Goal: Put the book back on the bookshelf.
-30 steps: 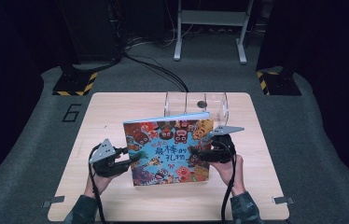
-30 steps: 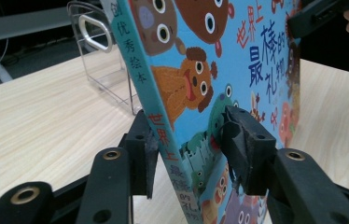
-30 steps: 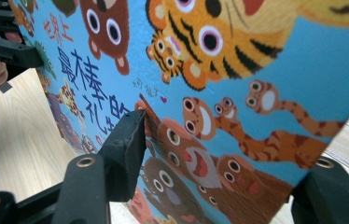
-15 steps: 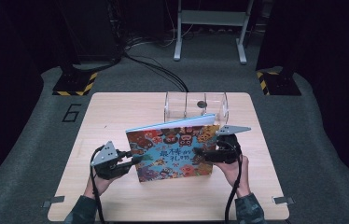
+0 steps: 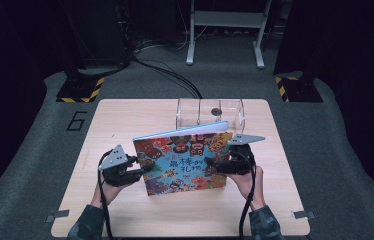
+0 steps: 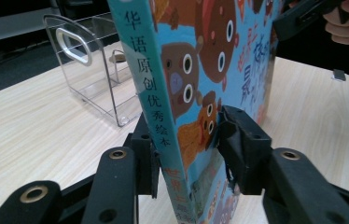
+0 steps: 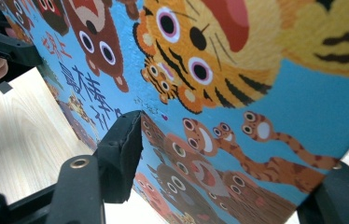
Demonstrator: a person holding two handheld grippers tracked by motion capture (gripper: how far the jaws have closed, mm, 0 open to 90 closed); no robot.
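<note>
Left gripper point(image 5: 142, 169) jaws just reopening slightly, straddling picture book point(image 5: 185, 160) spine, seemingly loose; right gripper point(image 5: 210, 164) pinching opposite edge. Book now tilted upright, just before clear rack point(image 5: 210, 113): apparently ready for slotting in.

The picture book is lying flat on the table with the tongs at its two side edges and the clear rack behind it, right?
Not flat. The high view shows the picture book tilted up on its lower edge between the tongs, with the clear rack behind it on the table.
</note>
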